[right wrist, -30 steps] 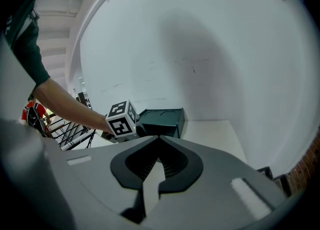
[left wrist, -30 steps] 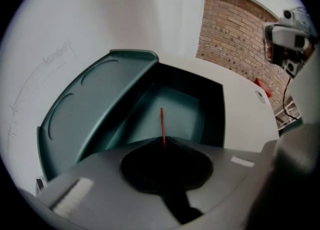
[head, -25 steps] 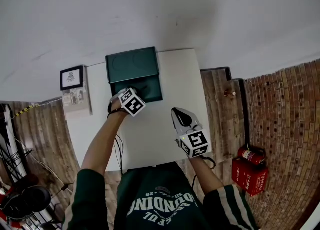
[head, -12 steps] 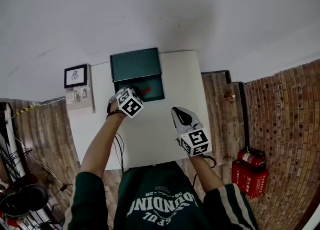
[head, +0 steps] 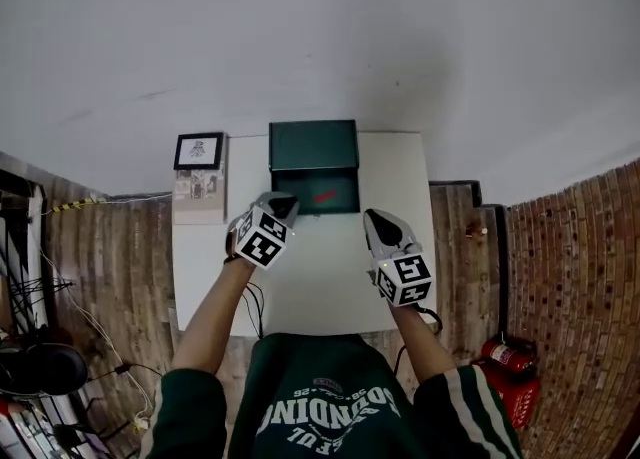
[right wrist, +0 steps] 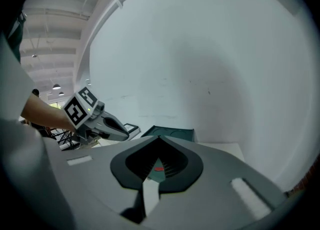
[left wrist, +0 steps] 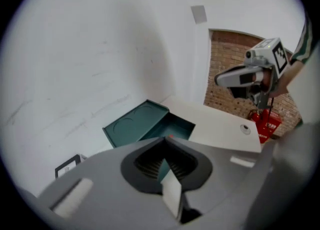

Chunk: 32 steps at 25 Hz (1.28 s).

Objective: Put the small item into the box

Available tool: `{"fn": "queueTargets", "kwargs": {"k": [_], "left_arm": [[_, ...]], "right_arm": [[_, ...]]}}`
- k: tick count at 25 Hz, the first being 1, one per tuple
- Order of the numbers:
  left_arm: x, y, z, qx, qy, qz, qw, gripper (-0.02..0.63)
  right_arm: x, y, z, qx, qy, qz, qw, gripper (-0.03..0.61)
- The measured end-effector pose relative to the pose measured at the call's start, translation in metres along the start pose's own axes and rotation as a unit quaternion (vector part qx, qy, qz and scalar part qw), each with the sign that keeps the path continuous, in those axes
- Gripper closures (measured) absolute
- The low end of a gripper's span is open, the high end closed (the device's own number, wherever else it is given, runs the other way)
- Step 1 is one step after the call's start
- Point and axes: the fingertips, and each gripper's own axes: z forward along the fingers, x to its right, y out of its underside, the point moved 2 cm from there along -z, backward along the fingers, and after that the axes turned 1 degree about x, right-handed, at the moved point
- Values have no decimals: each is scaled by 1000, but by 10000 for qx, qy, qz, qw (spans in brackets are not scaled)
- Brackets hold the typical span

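A dark green box stands open at the far edge of the white table, its lid folded back toward the wall. A small red item lies inside the box; the right gripper view also shows this red item through the gap behind the jaws. My left gripper hovers just short of the box's near left corner, jaws shut and empty. My right gripper hangs off the box's near right corner, also shut with nothing in it. The left gripper view shows the box ahead.
A framed picture and a leaflet sit at the table's far left by the white wall. A red fire extinguisher box stands on the wooden floor at the right. Cables trail on the left.
My left gripper has drawn back out of the box toward me, and the red item now lies in the box. The head view has shifted, so the table sits more centred.
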Motion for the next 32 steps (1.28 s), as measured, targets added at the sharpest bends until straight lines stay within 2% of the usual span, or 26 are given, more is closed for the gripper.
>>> {"fn": "queueTargets", "kwargs": {"k": [6, 10, 15, 22, 32], "left_arm": [[-3, -29, -68, 1001, -467, -404, 9931, 561], [-9, -42, -112, 1612, -845, -637, 9812, 561], [-18, -46, -149, 2151, -1188, -948, 9647, 561], [-22, -37, -156, 2319, -1277, -1100, 9580, 561], [-18, -34, -148, 2297, -1120, -1106, 9604, 561]], "right_arm": [[-15, -39, 16, 290, -192, -202, 9992, 575], [-33, -68, 20, 547, -396, -336, 9972, 576], [-52, -88, 18, 847, -598, -453, 9936, 577], [-53, -90, 15, 913, -547, -464, 9932, 577], [-52, -82, 16, 869, -529, -389, 9940, 577]]}}
